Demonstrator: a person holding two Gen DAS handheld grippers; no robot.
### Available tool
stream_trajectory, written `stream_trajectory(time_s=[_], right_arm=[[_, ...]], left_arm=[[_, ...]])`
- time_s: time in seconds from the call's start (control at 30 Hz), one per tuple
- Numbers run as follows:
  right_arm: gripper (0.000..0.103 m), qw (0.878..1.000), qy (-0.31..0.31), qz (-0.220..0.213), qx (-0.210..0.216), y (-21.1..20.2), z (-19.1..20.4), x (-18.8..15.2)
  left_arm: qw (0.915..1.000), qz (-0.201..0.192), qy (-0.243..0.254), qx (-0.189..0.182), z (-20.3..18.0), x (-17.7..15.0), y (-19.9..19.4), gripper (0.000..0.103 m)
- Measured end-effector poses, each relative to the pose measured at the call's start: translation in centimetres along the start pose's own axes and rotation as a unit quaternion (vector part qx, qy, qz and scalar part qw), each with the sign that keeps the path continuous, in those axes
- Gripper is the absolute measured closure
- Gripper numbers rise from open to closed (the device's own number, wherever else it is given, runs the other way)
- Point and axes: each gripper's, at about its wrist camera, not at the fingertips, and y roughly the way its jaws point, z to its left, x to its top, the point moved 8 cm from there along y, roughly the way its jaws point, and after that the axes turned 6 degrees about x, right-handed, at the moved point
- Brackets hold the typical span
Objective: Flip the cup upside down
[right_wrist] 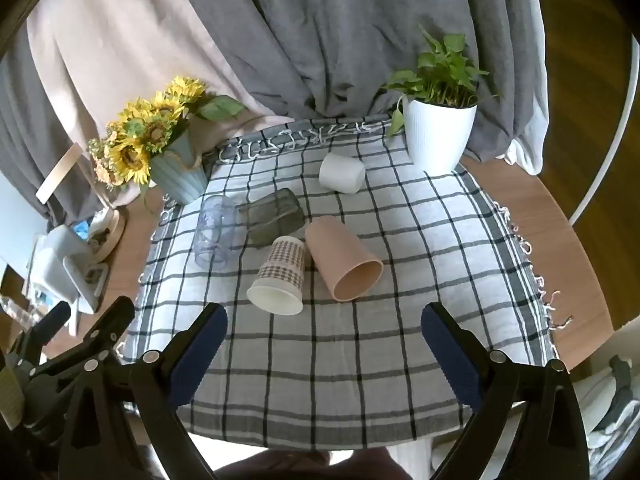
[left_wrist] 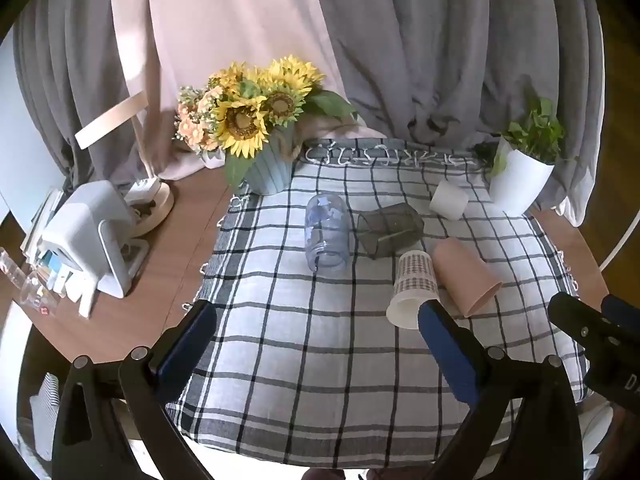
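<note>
Several cups lie on their sides on a checked cloth: a clear plastic cup, a dark glass, a plaid paper cup, a pink cup and a white cup. They also show in the left wrist view: the clear cup, the dark glass, the plaid cup, the pink cup and the white cup. My left gripper is open and empty, near the cloth's front left. My right gripper is open and empty, just in front of the plaid and pink cups.
A sunflower vase stands at the cloth's back left and a white plant pot at its back right. A white device and a lamp base sit on the wooden table to the left. Curtains hang behind.
</note>
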Motion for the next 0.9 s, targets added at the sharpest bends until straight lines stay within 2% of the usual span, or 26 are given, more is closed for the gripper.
stream_trajectory(time_s=[0.1,0.13,0.57,0.9], right_arm=[[0.005,1.000,-0.001,0.000,0.000,0.0,0.1,0.1],[0.005,1.000,-0.001,-0.003,0.002,0.0,0.1,0.1],[0.005,1.000,-0.002,-0.004,0.000,0.4,-0.8,-0.1],[0.005,1.000,-0.002,-0.002,-0.003,0.6,0.0,0.4]], left_arm=[[1.0000,-0.003,0.001,-0.007,-0.1,-0.2,-0.4,0.000],[1.0000,0.002,-0.003,0.004,-0.1,-0.6,0.0,0.000],[0.9998,0.014,-0.011,0.009,0.1,-0.7,0.6,0.000],[0.9997,0.021,-0.010,0.005,0.2,-0.6,1.1,0.000]])
